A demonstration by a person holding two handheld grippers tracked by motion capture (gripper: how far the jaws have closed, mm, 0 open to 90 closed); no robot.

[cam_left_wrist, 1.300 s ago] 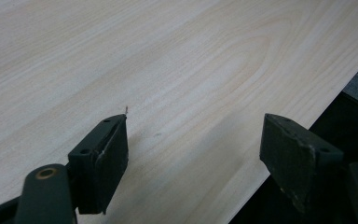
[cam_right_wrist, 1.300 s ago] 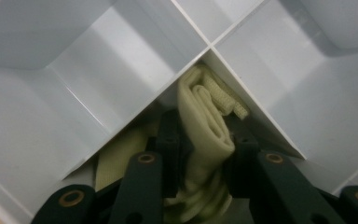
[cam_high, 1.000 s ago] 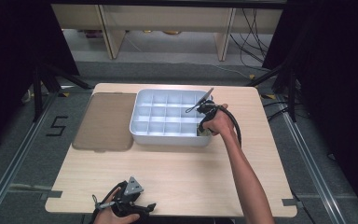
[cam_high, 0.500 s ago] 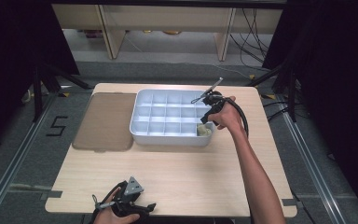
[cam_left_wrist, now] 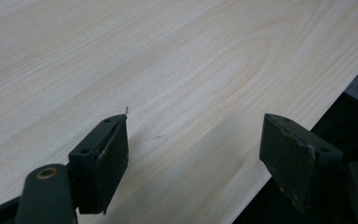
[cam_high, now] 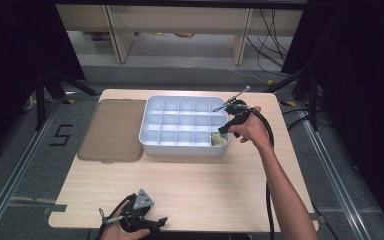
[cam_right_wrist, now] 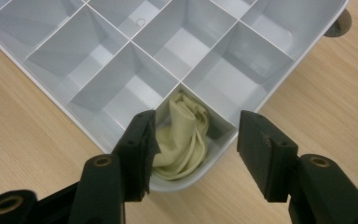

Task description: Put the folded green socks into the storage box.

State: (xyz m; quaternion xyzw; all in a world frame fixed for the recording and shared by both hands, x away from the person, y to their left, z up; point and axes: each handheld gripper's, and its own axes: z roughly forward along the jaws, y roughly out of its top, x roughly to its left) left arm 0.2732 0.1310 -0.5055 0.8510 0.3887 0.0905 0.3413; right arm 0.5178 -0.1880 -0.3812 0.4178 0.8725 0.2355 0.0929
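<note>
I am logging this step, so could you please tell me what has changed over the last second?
The right gripper drew back toward the tray's near right corner, open above the yellowish cloth in the corner compartment. The left gripper, divided tray and brown lid stayed put.

One tray [cam_high: 180, 145], one cloth [cam_right_wrist: 184, 135] (crumpled), one lid [cam_high: 111, 131].

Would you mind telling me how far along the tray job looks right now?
Done: a pale yellow cloth lies bunched in the corner compartment of the white tray. In hand: nothing; the right claw hovers open above it, the left claw open near the table edge. Left: the brown lid remains beside the tray.
</note>
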